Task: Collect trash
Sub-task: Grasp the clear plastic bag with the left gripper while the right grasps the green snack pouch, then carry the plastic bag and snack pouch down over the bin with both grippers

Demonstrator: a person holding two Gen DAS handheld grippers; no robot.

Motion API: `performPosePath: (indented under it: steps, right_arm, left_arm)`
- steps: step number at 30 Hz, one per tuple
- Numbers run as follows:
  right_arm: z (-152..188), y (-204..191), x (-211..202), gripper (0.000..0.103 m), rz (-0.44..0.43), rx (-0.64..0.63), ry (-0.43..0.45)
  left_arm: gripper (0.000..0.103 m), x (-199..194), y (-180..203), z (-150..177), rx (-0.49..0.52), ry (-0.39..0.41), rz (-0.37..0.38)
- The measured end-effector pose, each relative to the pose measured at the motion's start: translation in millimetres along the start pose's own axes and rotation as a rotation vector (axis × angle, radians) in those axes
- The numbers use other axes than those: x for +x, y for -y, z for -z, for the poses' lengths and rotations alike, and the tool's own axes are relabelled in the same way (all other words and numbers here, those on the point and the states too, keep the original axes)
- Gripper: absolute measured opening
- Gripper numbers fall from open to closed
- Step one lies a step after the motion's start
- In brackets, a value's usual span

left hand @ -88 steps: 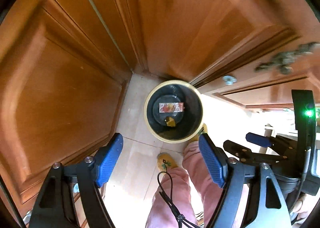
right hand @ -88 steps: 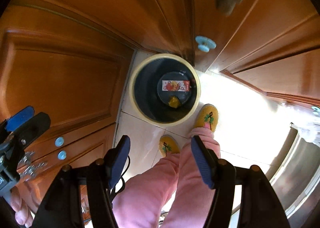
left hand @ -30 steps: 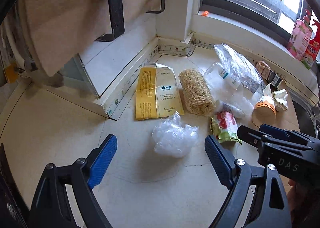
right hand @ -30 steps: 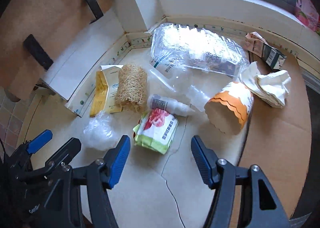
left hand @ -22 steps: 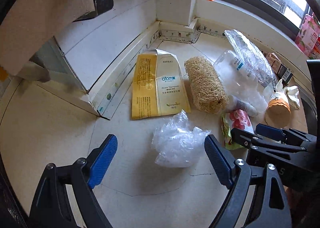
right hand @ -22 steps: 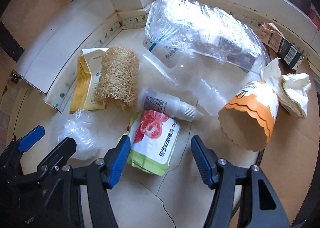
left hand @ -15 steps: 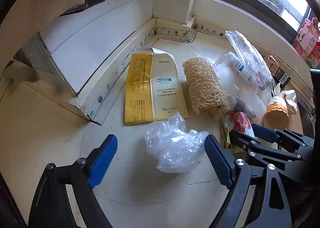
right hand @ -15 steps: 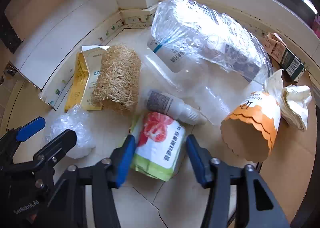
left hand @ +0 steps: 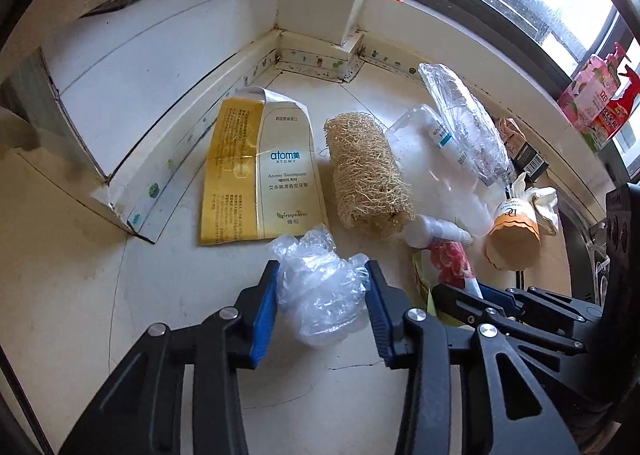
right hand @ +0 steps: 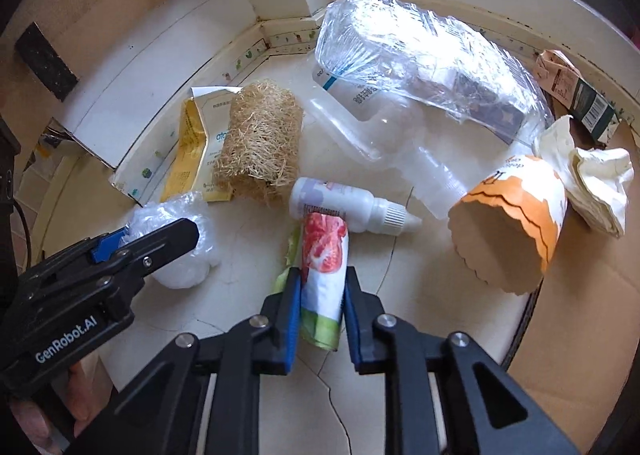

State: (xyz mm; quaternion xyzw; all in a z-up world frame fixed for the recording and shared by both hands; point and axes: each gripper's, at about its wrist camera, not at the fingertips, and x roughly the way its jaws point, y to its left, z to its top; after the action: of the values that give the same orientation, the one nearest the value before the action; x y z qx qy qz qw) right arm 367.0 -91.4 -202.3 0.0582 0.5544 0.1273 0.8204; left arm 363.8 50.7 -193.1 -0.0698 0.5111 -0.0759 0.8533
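Observation:
Trash lies on a white counter. My left gripper (left hand: 320,307) is shut on a crumpled clear plastic wad (left hand: 320,295), which also shows in the right wrist view (right hand: 176,239). My right gripper (right hand: 320,295) is shut on a red, white and green snack packet (right hand: 324,275), squeezed into a narrow roll; the packet also shows in the left wrist view (left hand: 452,267). Both items still rest on the counter.
Behind lie a yellow Atomy toothpaste box (left hand: 260,175), a loofah (left hand: 368,183), a small white dropper bottle (right hand: 352,207), a clear plastic bottle and wrap (right hand: 420,67), an orange paper cup (right hand: 512,231), crumpled paper (right hand: 596,183) and a small carton (right hand: 580,95). Walls and window sill enclose the corner.
Both grippers moved from above a floor bin to the counter, came down over the trash, then closed: the left on the plastic wad, the right on the snack packet.

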Motion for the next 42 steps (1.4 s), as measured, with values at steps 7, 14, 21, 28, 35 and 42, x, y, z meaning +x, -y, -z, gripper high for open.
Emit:
performPosePath:
  steps: [7,14,21,28,35,42]
  right_arm:
    - [21,16,-36,0.019,-0.112,0.083,0.041]
    - [54,4,-94,0.018,-0.150,0.095,0.121]
    - [103,-26,-144,0.018,-0.152,0.084,0.178]
    - [164,-52,-182,0.018,-0.150,0.068,0.203]
    - [225,-67,-214,0.019,-0.134,0.076,0.229]
    - [271,-79,-225,0.019,-0.100,0.074,0.221]
  left_arm:
    - [0.035,-46,8,20,0.024,0.050,-0.011]
    - [0.035,-109,23,55,0.081,0.103,0.013]
    - [0.035,-167,28,103,0.111,0.117,0.039]
    - [0.035,-216,28,160,0.142,0.110,0.042]
    - [0.035,-257,23,209,0.172,0.130,0.065]
    - [0.035,-270,20,247,0.174,0.135,0.127]
